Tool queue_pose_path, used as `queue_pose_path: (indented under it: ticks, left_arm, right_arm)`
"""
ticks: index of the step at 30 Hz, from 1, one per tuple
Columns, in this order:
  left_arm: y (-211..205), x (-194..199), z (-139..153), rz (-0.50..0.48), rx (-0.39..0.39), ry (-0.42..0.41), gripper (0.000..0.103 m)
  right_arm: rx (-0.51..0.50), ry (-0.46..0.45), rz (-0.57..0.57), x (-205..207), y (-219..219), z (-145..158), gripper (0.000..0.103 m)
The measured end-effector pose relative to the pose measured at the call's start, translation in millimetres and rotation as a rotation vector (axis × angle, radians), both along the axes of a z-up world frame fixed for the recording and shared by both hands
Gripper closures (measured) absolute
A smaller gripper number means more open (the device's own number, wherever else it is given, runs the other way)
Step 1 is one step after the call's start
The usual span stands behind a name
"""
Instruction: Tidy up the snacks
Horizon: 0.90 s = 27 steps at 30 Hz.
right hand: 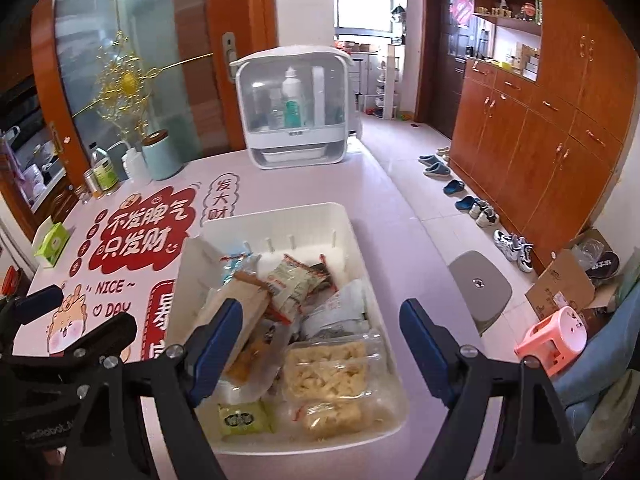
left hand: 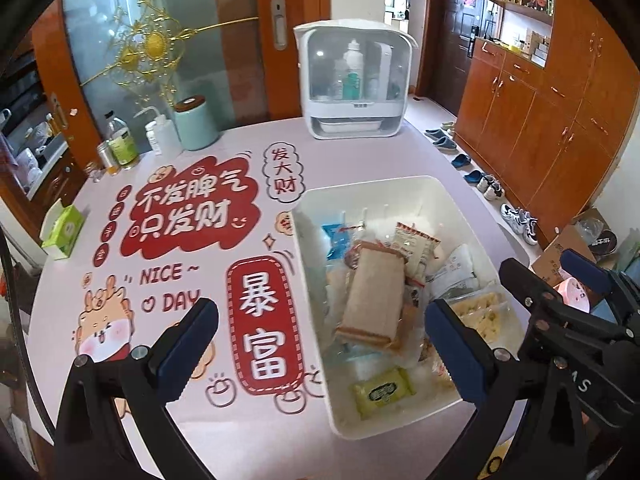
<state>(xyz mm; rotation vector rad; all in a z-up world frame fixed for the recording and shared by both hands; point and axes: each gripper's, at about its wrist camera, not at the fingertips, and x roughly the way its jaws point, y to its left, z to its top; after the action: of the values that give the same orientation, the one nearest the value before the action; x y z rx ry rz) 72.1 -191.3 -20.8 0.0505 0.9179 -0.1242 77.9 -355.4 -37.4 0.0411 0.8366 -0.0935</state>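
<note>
Snacks fill a white bin (right hand: 276, 216) lying lengthwise away from both cameras; a wrapped sandwich (left hand: 376, 292) runs along it. Left gripper (left hand: 320, 344) and right gripper (right hand: 320, 344) hover spread, gripping nothing.

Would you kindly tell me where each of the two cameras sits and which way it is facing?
Left wrist: rides the left hand-held gripper, looking forward and down across the pink printed table at the white plastic snack bin; its open blue-padded fingers frame the view, and the right hand-held gripper shows at right.
Right wrist: rides the right gripper, above the bin's near end; the left gripper shows at left.
Shared: bin, table, white lidded cabinet.
</note>
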Motion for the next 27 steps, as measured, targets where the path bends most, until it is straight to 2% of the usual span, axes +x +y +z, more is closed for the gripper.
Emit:
queue_pose_path:
  ticks: [8, 15, 22, 27]
  left_arm:
    - [48.6, -22.5, 13.0, 0.068, 0.026, -0.02, 0.0]
    - [105.3, -42.5, 28.8, 0.159, 0.018, -0.023, 0.0]
    - [157.9, -54.5, 40.3, 0.253, 0.022, -0.037, 0.0]
    - [180.6, -59.6, 41.9, 0.267, 0.026, -0.039, 0.0]
  right_arm:
    - [0.023, 0.019, 0.088, -1.3, 43.3, 0.5, 0.021]
    - [0.048, 0.022, 0.158, -13.5, 94.9, 17.2, 0.021]
    - [0.087, 0.045, 0.183, -24.5, 137.2, 25.6, 0.021]
    - [0.095, 0.063, 0.194, -26.9, 162.5, 27.2, 0.021]
